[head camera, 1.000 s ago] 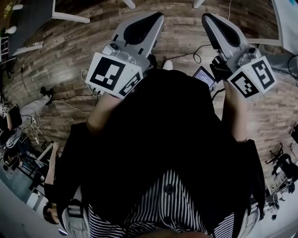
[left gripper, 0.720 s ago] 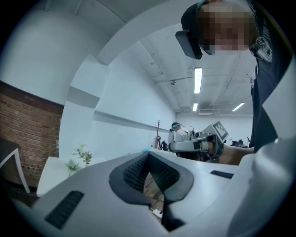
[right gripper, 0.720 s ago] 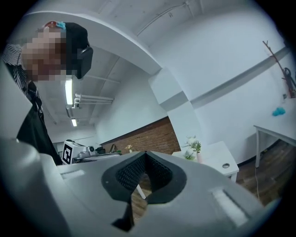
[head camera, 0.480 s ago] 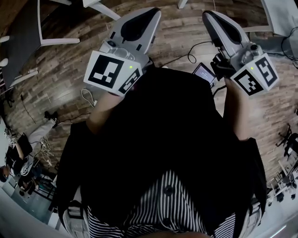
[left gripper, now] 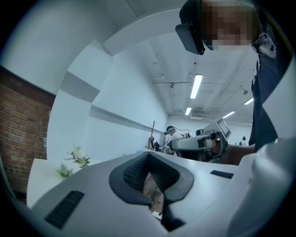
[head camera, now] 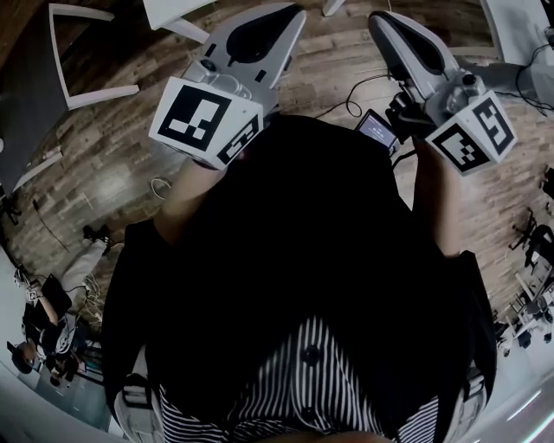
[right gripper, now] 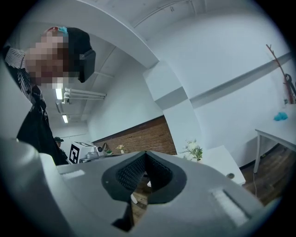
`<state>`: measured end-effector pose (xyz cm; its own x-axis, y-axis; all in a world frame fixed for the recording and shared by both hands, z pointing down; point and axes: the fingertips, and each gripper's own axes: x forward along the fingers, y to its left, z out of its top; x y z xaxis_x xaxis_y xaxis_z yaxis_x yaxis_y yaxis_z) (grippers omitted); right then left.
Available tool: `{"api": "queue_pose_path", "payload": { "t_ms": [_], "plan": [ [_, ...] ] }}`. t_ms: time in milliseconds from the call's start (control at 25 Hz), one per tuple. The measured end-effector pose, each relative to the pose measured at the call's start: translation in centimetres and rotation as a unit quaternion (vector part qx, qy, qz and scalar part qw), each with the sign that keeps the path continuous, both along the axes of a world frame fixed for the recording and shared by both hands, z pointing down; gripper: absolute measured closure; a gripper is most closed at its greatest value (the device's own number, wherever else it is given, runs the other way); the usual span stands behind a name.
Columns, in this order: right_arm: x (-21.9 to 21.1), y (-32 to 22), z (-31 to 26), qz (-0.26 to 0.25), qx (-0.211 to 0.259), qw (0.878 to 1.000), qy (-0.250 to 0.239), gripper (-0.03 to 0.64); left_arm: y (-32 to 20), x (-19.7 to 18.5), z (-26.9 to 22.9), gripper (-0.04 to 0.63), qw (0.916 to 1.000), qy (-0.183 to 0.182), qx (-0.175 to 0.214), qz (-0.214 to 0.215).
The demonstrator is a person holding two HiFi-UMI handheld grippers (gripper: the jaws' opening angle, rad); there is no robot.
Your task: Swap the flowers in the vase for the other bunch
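Wood plank floor (head camera: 112, 130) lies open below and ahead of your tongs, edged by a white furniture frame (head camera: 104, 95) out past the left tongs (head camera: 293, 12) and a white tabletop (head camera: 519, 30) past the right tongs (head camera: 378, 19), with a loose cable (head camera: 349, 102) on the boards between them. Only the gripper views show you the flowers: flower sprigs (left gripper: 78, 155) on a white table (left gripper: 41, 171) well beyond and left of the left tongs, and a white flower bunch (right gripper: 194, 149) on a second table (right gripper: 222, 159) beyond and right of the right tongs. Both pairs are pressed together at the tips, with nothing caught in either.
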<state>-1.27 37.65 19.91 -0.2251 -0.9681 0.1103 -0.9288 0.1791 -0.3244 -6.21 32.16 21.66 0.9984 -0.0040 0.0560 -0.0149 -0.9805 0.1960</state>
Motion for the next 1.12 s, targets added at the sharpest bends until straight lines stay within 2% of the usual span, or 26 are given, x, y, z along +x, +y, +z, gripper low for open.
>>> {"api": "queue_pose_path", "payload": {
  "t_ms": [120, 360, 560, 920, 1120],
  "plan": [
    [-0.6, -3.2, -0.2, -0.001, -0.009, 1.0, 0.02, 0.614, -2.7, -0.2, 0.0, 0.591, 0.9999, 0.005, -0.01, 0.01],
    [-2.1, -10.7, 1.2, -0.008, -0.018, 0.999, 0.025, 0.615, -9.9, -1.3, 1.7, 0.591, 0.9997, 0.01, -0.017, 0.012],
    [-2.8, -14.5, 1.6, -0.02, -0.019, 0.999, 0.023, 0.615, -13.9, -2.1, 1.9, 0.591, 0.9995, 0.021, -0.022, -0.007],
    [-1.1, -17.6, 1.8, -0.055, -0.02, 0.998, -0.001, 0.615, -16.1, -1.8, 2.2, 0.591, 0.9988, 0.012, -0.029, -0.038],
    [2.2, -21.7, 1.9, -0.094, -0.024, 0.995, -0.005, 0.615, -20.1, 0.9, 2.8, 0.591, 0.9965, -0.004, -0.035, -0.075]
  ]
}}
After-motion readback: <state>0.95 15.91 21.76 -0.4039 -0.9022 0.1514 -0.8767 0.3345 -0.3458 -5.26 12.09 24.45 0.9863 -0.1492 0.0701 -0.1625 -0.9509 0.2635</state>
